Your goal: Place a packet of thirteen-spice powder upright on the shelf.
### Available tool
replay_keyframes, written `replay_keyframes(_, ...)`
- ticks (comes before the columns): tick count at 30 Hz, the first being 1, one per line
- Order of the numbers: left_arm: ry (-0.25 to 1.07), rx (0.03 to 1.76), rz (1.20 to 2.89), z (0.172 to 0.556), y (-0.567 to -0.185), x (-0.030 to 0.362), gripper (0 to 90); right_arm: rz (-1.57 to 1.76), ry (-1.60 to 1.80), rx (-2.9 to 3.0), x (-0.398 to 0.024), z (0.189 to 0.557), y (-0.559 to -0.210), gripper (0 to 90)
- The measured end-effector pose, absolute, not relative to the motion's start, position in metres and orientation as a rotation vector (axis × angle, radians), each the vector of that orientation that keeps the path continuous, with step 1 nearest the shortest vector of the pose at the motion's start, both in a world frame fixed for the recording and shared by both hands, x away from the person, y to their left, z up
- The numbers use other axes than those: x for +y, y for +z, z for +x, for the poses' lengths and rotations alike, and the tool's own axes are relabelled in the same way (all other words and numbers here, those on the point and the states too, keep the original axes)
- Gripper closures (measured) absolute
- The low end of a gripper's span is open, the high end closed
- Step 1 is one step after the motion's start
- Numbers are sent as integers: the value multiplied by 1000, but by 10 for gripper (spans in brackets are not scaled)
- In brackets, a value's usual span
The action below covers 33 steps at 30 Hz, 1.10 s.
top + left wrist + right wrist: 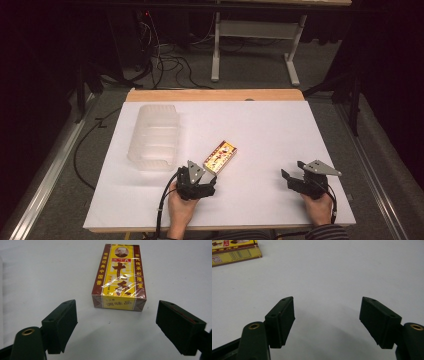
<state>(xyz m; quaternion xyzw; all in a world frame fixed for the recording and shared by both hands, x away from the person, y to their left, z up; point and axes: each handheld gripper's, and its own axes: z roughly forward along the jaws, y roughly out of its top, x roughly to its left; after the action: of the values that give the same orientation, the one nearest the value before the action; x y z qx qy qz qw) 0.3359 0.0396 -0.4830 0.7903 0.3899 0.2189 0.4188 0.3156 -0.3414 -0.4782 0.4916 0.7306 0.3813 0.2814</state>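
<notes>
Approach step: your left gripper [116, 323] stands open just short of the spice box [118, 277]; right gripper [327, 322] open, idle. Next: advance, straddle, close.

- A flat rectangular cardboard box [119, 277], yellow with dark red borders and Chinese lettering, wrapped in shiny clear film, lies closed and face up on the white table.
- It sits just ahead of the left gripper [116, 327], clear of both wide-spread jaws, its short end facing them.
</notes>
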Motion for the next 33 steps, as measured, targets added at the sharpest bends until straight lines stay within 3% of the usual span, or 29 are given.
replay_keyframes(33, 496, 1007, 1907, 334, -475, 38, 172, 1314, 1008, 1966, -340, 316, -478, 281)
